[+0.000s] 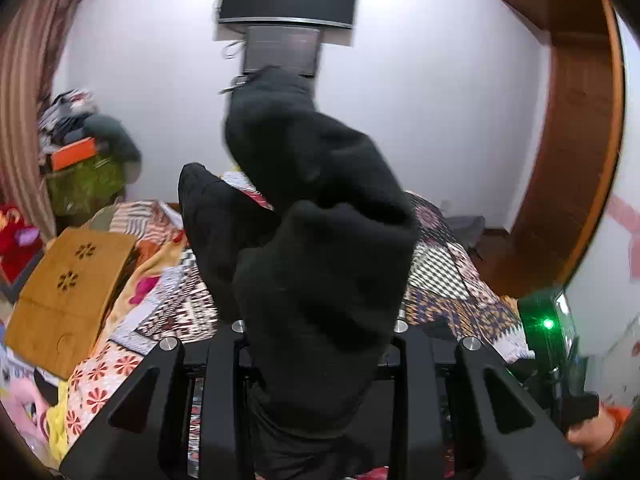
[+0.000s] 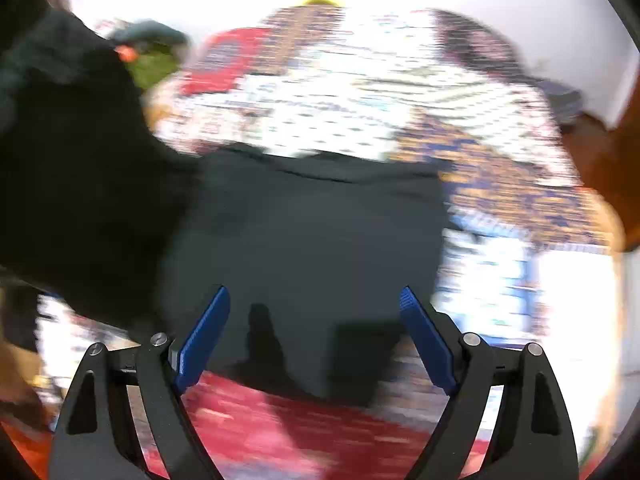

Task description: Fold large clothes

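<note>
1. Left gripper [image 1: 320,344]: it was clamped on a bunched fold of the black garment [image 1: 312,240]. The cloth filled the jaw gap and hid both fingertips. The lifted part rose in a thick roll in front of the lens and blocked much of that view.

2. Right gripper [image 2: 316,332]: its jaws stood wide apart with nothing between the blue pads [image 2: 204,336]. It pointed down at the flat part of the garment on the bed [image 2: 500,184]. The view was heavily smeared, so contact with the cloth could not be confirmed.

3. Garment position: one portion lay spread on the patterned bedspread, while another was raised at the left of the right wrist view.

4. Risk, in my judgement: the left grip held a bulky wad, not a clean edge. The fold could land crooked or layers could slip out.

5. Risk: the right gripper could close on the bedspread together with the cloth and drag it along.

6. Farther off, a brown cardboard box [image 1: 68,292] lay on the bed. A swung sleeve could catch on it.
</note>
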`<action>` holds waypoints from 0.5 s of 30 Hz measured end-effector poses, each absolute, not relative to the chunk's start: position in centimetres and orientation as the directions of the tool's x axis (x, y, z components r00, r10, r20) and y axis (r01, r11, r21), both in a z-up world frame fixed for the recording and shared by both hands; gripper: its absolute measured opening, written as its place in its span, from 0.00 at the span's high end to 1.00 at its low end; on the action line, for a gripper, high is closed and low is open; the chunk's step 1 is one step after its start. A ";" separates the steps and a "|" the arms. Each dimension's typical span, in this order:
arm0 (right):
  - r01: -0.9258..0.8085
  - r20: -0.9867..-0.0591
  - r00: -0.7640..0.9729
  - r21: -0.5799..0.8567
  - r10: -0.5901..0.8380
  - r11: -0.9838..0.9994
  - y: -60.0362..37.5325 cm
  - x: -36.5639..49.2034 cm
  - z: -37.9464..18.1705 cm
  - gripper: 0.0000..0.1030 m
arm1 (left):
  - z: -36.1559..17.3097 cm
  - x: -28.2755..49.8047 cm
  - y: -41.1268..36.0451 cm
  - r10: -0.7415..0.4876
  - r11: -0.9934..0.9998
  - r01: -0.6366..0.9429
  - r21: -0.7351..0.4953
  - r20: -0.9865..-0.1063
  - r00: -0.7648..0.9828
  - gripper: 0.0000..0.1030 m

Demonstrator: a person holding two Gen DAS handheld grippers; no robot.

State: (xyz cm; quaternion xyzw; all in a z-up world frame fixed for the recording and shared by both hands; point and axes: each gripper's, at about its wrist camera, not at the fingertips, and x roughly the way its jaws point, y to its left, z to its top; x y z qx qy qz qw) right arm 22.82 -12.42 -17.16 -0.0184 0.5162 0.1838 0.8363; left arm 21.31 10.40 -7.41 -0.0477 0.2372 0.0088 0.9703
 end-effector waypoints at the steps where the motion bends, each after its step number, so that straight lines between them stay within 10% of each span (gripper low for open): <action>1: -0.302 -0.887 0.399 0.112 0.232 0.947 -14.3 22.8 -17.9 0.18 | -7.5 21.6 9.4 -0.022 0.997 -0.015 -0.075 -0.469 0.883 0.71; 15: -0.107 -0.866 0.456 0.175 0.205 0.979 -24.8 18.9 -17.5 0.18 | -17.4 26.3 -4.7 -0.193 0.942 0.333 0.037 -0.753 0.629 0.58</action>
